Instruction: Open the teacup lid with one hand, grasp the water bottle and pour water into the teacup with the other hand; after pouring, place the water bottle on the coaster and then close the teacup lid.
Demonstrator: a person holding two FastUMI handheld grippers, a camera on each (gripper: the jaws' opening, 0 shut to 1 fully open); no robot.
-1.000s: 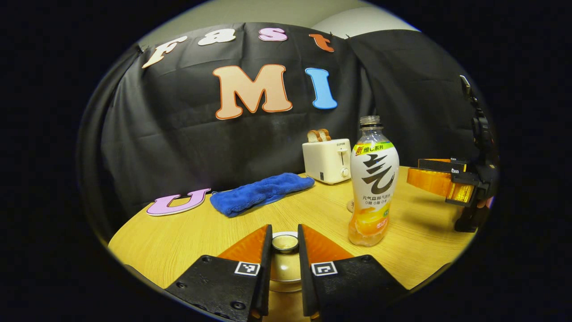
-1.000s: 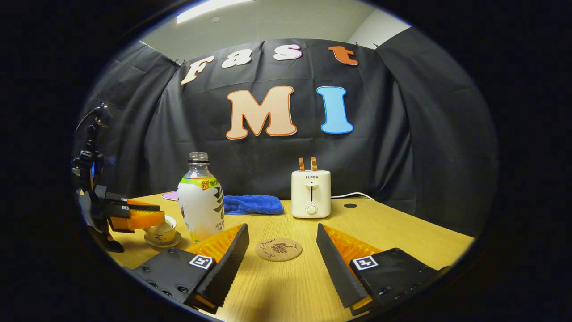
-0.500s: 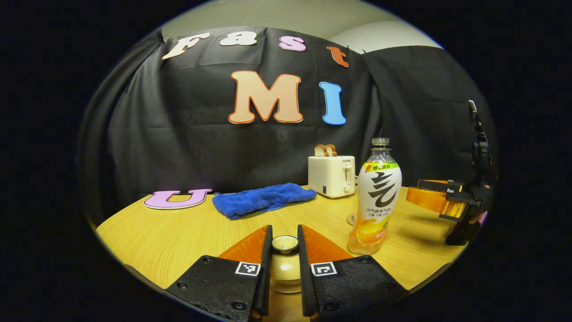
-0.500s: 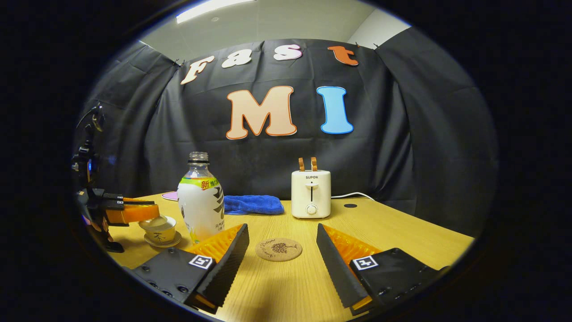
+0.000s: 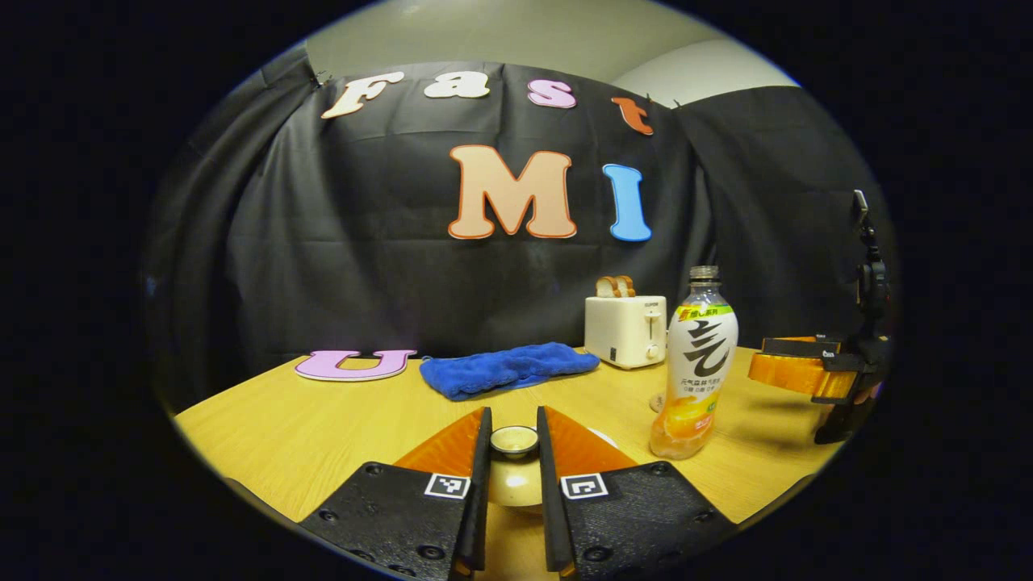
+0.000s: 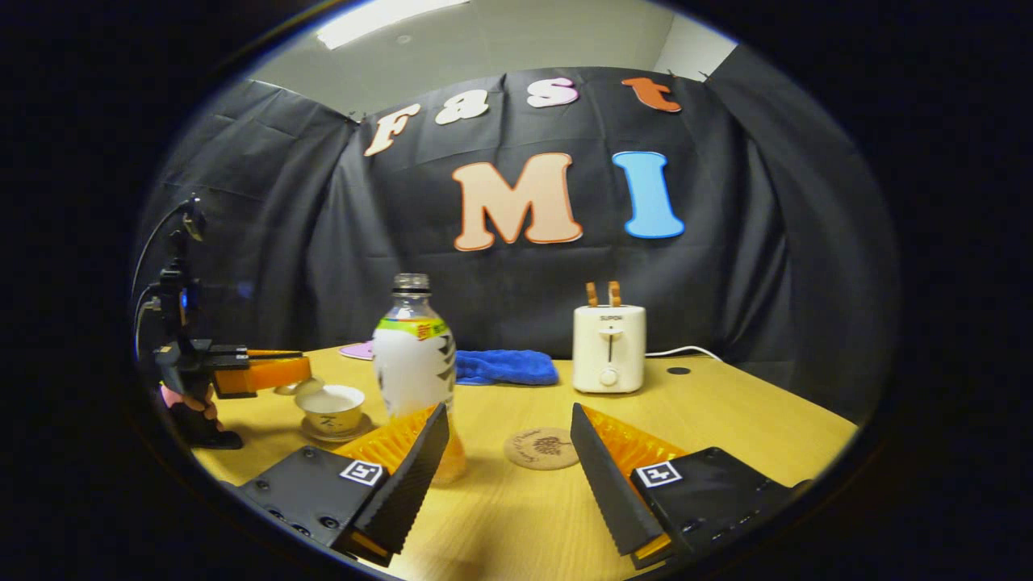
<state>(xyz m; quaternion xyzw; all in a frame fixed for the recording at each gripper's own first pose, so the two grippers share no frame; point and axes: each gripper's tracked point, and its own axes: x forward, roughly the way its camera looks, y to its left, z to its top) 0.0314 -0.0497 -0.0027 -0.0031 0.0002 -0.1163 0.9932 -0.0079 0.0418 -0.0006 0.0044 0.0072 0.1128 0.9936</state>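
Observation:
My left gripper (image 5: 513, 424) is shut on the knob of the cream teacup lid (image 5: 513, 482), which hangs in the air. In the right gripper view the same gripper (image 6: 270, 374) holds the lid (image 6: 292, 388) up and left of the open teacup (image 6: 330, 407), which rests on its saucer. The uncapped water bottle (image 6: 411, 363), white-labelled with orange drink, stands upright just beyond the left finger (image 6: 420, 468) of my right gripper (image 6: 508, 411), which is open and holds nothing. The round cork coaster (image 6: 542, 448) lies ahead between its fingers.
A cream toaster (image 6: 609, 347) with bread slices stands at the back, its cable trailing right. A blue cloth (image 6: 504, 367) lies left of it. The wooden table (image 6: 726, 420) ends close on the right. In the left gripper view the bottle (image 5: 700, 363) stands before my right gripper (image 5: 799, 373).
The left gripper has lifted the lid off the teacup and carried it up and to the left. The right gripper has moved closer to the bottle, still open.

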